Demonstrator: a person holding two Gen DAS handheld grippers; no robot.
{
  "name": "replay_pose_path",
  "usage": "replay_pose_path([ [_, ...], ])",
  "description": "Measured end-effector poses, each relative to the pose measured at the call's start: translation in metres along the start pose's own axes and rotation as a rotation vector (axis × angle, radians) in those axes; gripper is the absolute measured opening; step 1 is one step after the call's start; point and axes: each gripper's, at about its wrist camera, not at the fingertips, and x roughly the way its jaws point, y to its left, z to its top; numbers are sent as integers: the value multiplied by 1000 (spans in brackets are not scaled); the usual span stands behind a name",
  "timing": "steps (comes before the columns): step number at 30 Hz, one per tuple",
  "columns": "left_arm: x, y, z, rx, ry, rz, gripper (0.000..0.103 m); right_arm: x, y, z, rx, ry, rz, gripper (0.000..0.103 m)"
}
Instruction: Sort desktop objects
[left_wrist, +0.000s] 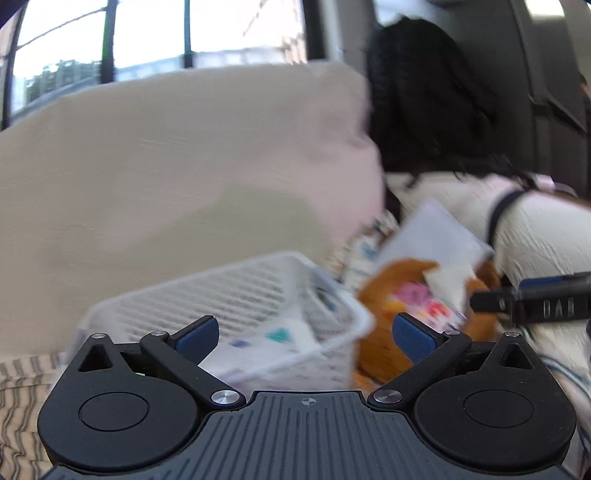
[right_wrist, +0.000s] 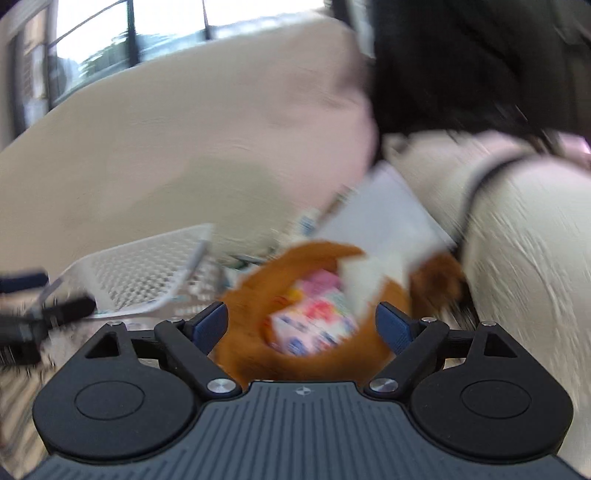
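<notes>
Blur everywhere, both cameras smeared. In the right wrist view the right gripper has its blue-padded jaws spread wide with nothing between them, poised over a round orange-brown fuzzy fabric basket at lower centre. Inside lies a pink-and-white printed packet, and a white flat card or booklet sticks out of the rim toward the upper right, tilted.

Over in the left wrist view, the left gripper is also spread apart and empty, sitting low in the frame over a white perforated plastic basket that holds some pale printed paper. The right gripper's black body pokes in from the right edge, just beside the fuzzy basket.

A big beige cushion fills the upper left; a dark-haired person in a cream top sits upper right.

Handling call: the packet looks light and crinkly, likely slippery film, so a pinch across an edge seam seems safest. The white card looks thin and stiff enough to take by its free upper corner. The fuzzy basket looks soft and may sag if grabbed by the rim
</notes>
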Motion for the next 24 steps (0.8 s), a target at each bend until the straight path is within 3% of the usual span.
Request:
replay_pose_path([
  [4,13,-27,-11,27,15,-25,103,7,-41,-10,251,73,11,88],
  [6,14,-32,-15,21,26,-38,103,20,-59,-16,382,126,30,82],
  [9,16,-33,-18,26,32,-34,103,39,-71,-24,485,179,30,80],
  [15,19,-21,-19,21,44,-26,103,72,-69,-30,553,219,26,72],
  [17,21,-17,-21,18,50,-16,103,84,-66,-33,572,235,42,62],
  [18,23,-15,-21,17,56,-15,103,89,-64,-34,566,236,48,46],
  [24,31,-14,-10,26,68,-32,103,77,-63,-35,425,191,101,43],
])
